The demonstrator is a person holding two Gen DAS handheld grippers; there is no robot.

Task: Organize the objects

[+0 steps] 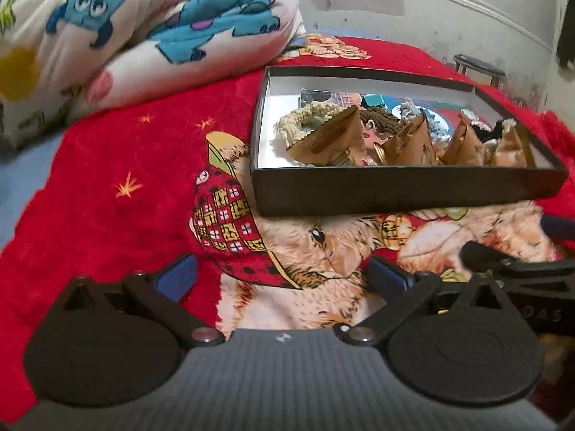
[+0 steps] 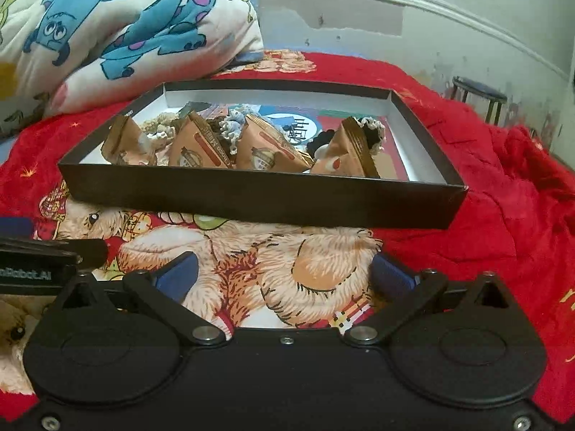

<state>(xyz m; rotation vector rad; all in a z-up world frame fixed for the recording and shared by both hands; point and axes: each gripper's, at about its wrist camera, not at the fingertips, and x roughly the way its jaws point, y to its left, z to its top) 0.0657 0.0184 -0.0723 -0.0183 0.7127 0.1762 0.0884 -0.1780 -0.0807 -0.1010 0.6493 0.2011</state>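
Note:
A shallow black box (image 1: 395, 188) with a white inside lies on the red bear-print blanket (image 1: 118, 165). It holds several tan triangular snack packets (image 1: 330, 140), knitted scrunchies (image 1: 305, 115) and other small items. In the right wrist view the box (image 2: 258, 197) sits straight ahead with the packets (image 2: 199, 147) in a row along its near wall. My left gripper (image 1: 284, 276) is open and empty over the blanket, in front of the box. My right gripper (image 2: 287, 273) is open and empty, also short of the box. The right gripper's side shows at the left wrist view's right edge (image 1: 517, 262).
A folded white quilt with blue monster prints (image 1: 143, 25) lies at the back left (image 2: 118, 25). A grey wall with a moulding (image 2: 413, 0) is behind the bed. A small round stool (image 2: 479, 95) stands at the far right.

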